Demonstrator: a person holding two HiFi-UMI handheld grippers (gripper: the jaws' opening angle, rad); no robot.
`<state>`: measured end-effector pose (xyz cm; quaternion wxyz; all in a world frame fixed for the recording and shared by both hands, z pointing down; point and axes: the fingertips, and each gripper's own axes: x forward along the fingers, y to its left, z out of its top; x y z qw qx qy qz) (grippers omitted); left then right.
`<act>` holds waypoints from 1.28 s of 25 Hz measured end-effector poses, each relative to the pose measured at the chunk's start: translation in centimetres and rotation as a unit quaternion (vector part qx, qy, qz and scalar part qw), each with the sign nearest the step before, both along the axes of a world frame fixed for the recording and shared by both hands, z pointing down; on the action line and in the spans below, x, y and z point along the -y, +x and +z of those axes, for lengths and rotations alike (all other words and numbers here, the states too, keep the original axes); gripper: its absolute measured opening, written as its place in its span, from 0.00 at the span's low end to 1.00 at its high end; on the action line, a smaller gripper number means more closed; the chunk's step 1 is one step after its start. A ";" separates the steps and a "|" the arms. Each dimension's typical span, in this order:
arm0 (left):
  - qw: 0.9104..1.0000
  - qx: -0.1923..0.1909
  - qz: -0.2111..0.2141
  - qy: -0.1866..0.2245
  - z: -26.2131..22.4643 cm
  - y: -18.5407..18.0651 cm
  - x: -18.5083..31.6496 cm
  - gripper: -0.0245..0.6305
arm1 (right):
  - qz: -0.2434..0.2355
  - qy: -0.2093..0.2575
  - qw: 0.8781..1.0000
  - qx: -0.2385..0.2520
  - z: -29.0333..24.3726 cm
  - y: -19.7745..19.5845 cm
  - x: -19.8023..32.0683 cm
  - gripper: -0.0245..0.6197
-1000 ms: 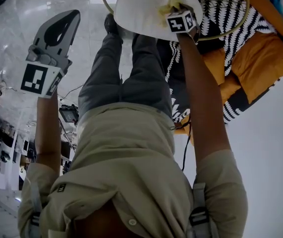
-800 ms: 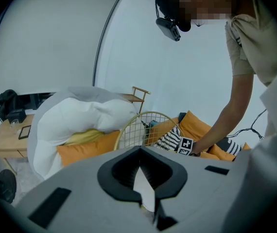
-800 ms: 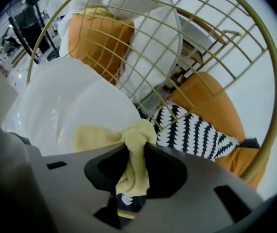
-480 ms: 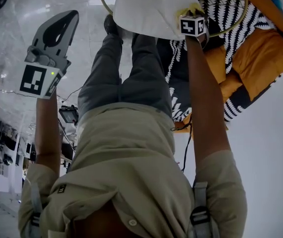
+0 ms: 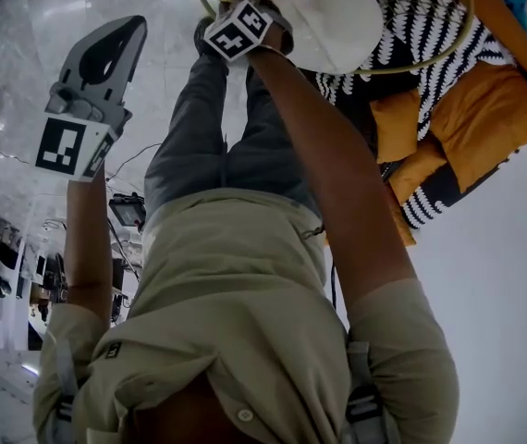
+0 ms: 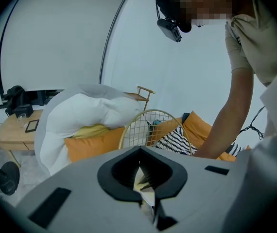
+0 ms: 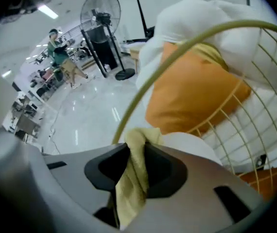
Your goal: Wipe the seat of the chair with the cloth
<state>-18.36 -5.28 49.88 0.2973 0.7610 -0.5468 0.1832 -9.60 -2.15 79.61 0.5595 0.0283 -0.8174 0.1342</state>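
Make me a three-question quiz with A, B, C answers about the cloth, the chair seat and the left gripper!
1. Where is the cloth? A on the floor B on a cushion C in the right gripper
2. What colour is the seat? A white B red C green
3. The left gripper is: A wide open B shut and empty C holding a cushion
Answers: 1 C, its fingers pinch the yellow cloth; 2 A, it looks white; 3 B, its fingers meet, nothing between.
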 end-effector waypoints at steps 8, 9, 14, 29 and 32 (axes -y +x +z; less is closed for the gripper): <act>1.000 0.000 0.006 0.006 -0.4 0.6 0.7 0.06 | -0.023 0.001 0.998 -0.051 1.6 6.9 -0.6 0.20; 1.000 0.000 0.009 0.007 -0.6 0.8 0.9 0.06 | -0.016 0.007 0.997 -0.078 2.3 9.9 0.1 0.20; 1.000 0.002 0.018 0.009 -1.2 1.6 1.5 0.06 | 0.074 0.070 0.974 -0.202 2.3 26.8 6.0 0.20; 1.000 -0.001 0.025 0.008 -0.9 2.6 1.5 0.06 | 0.190 0.082 0.960 -0.189 1.8 26.0 6.6 0.20; 1.000 -0.001 0.021 0.000 -0.4 2.1 0.9 0.06 | 0.144 0.028 0.980 -0.133 3.2 16.9 2.4 0.20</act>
